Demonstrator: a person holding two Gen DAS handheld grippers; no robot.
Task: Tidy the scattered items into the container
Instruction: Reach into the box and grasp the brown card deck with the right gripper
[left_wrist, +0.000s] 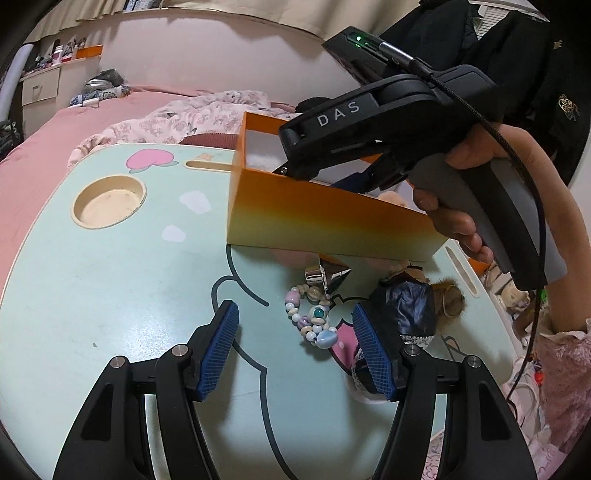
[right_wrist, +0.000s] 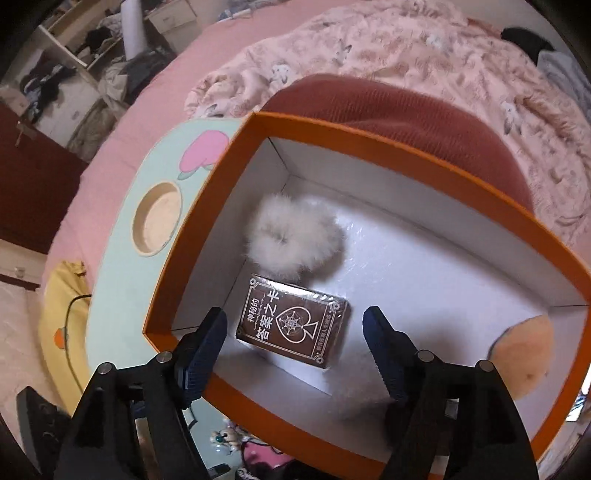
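Blue pads of the left gripper (left_wrist: 295, 350) sit closest, jaws apart w/ nothing between them, hovering just above the lap table (left_wrist: 110, 288) over a bead bracelet (left_wrist: 312, 317). Right gripper (right_wrist: 295, 345) hangs over the orange box (right_wrist: 369, 136), jaws spread and empty, nothing pinched; no earlier look to compare. Progress, as I judge it: partway. Inside the box already lie a card deck (right_wrist: 291, 321), a white fluffy ball (right_wrist: 295, 236) touching the deck's far edge, and a peach plush thing (right_wrist: 524, 354) at the right wall. Left outside, near the table's front-right edge: the bracelet, a shiny silver piece (left_wrist: 327, 275) just beyond it close to the box's near wall, and a dark-dressed doll (left_wrist: 402, 310) beside the left gripper's right finger, touching or nearly, can't tell. So approx three items to go. Room: the table's left half is bare save a cup hole (left_wrist: 109, 201); box floor has open space in the middle and far side. Box's near wall stands tall, so anything lifted must clear its rim.
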